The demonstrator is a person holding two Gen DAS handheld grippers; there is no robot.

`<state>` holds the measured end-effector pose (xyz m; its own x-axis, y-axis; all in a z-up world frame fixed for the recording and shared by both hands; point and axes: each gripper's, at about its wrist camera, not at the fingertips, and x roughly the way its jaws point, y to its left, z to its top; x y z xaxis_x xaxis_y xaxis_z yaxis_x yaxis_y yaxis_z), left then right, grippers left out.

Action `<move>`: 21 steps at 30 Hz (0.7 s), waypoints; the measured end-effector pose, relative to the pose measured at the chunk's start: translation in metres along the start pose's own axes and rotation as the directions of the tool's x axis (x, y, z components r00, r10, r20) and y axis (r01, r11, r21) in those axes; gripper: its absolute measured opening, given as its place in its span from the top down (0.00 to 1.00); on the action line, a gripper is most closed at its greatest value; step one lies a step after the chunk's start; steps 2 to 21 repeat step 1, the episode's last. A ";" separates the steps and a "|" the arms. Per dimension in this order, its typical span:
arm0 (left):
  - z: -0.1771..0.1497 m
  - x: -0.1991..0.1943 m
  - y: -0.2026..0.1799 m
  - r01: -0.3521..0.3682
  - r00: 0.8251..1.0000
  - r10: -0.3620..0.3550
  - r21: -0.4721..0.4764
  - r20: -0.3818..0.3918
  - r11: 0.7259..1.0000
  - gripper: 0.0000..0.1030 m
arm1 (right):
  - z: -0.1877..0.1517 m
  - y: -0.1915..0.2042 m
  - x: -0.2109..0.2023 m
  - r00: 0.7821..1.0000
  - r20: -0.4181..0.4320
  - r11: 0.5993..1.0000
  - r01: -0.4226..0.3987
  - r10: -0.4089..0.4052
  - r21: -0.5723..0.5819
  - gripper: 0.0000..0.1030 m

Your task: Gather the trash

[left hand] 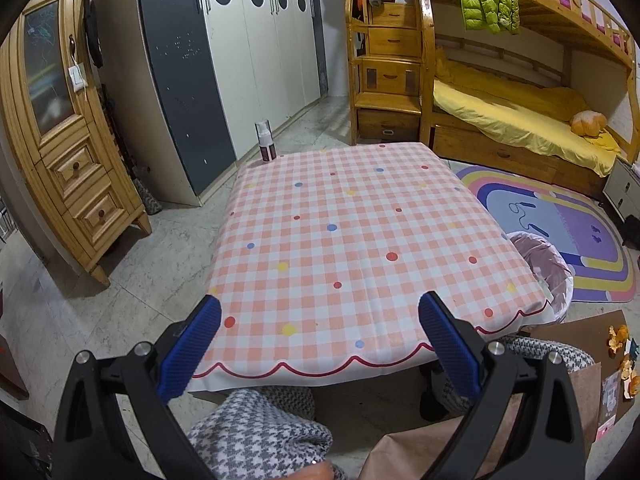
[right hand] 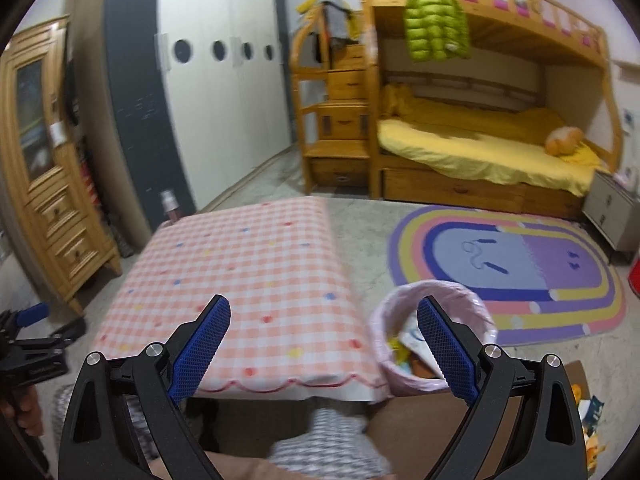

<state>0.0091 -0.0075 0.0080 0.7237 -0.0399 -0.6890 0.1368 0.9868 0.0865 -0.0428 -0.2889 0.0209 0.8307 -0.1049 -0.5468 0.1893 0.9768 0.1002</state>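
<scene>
A low table under a pink checked cloth [left hand: 340, 240] [right hand: 240, 280] fills the middle of both views. A bin with a pink liner [right hand: 432, 364] [left hand: 548, 264] stands at its right side and holds paper and wrappers [right hand: 408, 344]. My left gripper [left hand: 320, 308] is open over the table's near edge, nothing between its blue pads. My right gripper [right hand: 324, 312] is open above the table's near right corner, next to the bin, and holds nothing. A spray bottle [left hand: 266, 140] [right hand: 170, 204] stands at the far left corner. Orange peel and scraps [left hand: 624, 356] [right hand: 588, 412] lie on cardboard on the floor at right.
A wooden cabinet [left hand: 64, 140] and a tall wardrobe [left hand: 224, 52] line the left side. A bunk bed with yellow bedding [right hand: 480, 148] stands at the back, a rainbow rug [right hand: 516, 272] before it. Houndstooth fabric [left hand: 260, 432] lies under the table's near edge. The other gripper [right hand: 28, 344] shows at far left.
</scene>
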 end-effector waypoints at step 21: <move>0.001 0.003 -0.002 0.008 1.000 -0.008 -0.004 -0.007 1.000 0.07 | -0.008 -0.024 0.006 0.999 0.003 0.999 0.042 -0.042 0.028 0.08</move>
